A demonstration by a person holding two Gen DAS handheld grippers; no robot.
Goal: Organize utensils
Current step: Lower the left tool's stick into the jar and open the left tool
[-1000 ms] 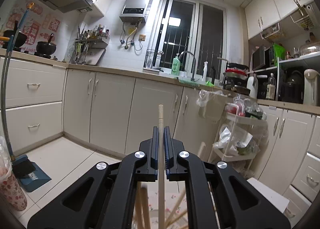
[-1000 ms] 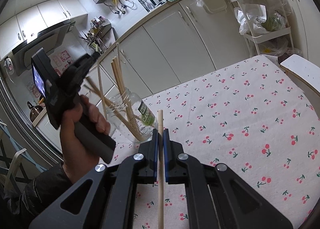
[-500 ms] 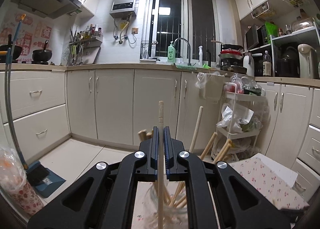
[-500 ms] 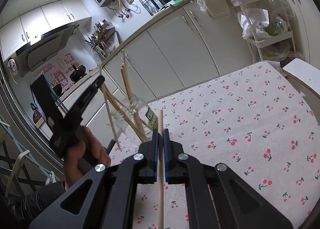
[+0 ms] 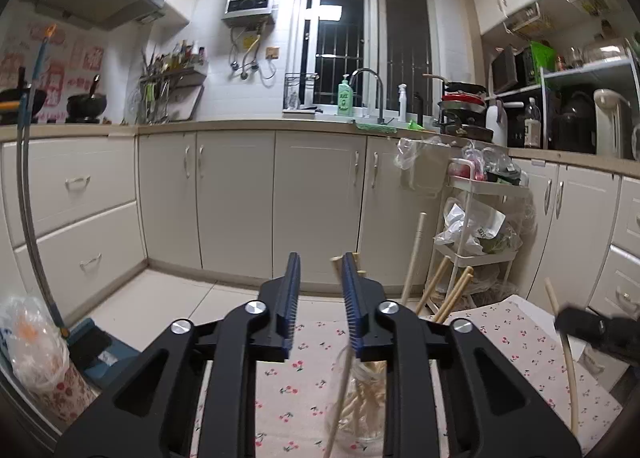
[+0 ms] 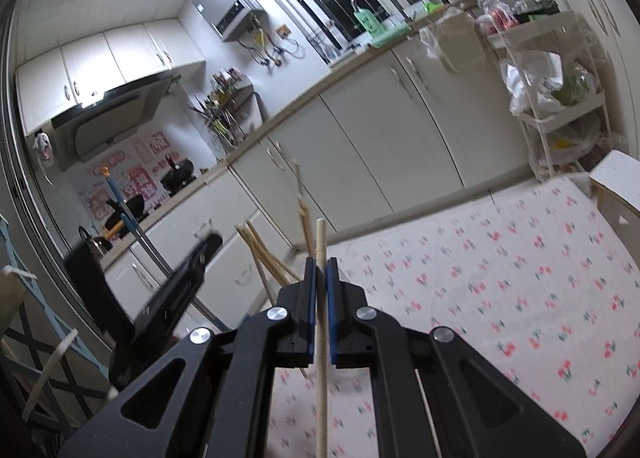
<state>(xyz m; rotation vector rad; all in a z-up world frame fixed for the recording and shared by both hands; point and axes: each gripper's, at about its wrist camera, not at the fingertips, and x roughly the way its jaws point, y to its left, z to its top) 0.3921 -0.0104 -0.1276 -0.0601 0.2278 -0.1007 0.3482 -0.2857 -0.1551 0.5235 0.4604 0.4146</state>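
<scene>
The left gripper [image 5: 318,282] is held open and empty above the glass jar [image 5: 362,402], where several chopsticks [image 5: 412,262] are already gathered. One chopstick [image 6: 321,298] is clamped upright in the right gripper [image 6: 320,270], beside the jar on the cherry-print tablecloth [image 6: 520,278]. If it is lowered off-centre, the rim may be struck and the light jar tipped over.
</scene>
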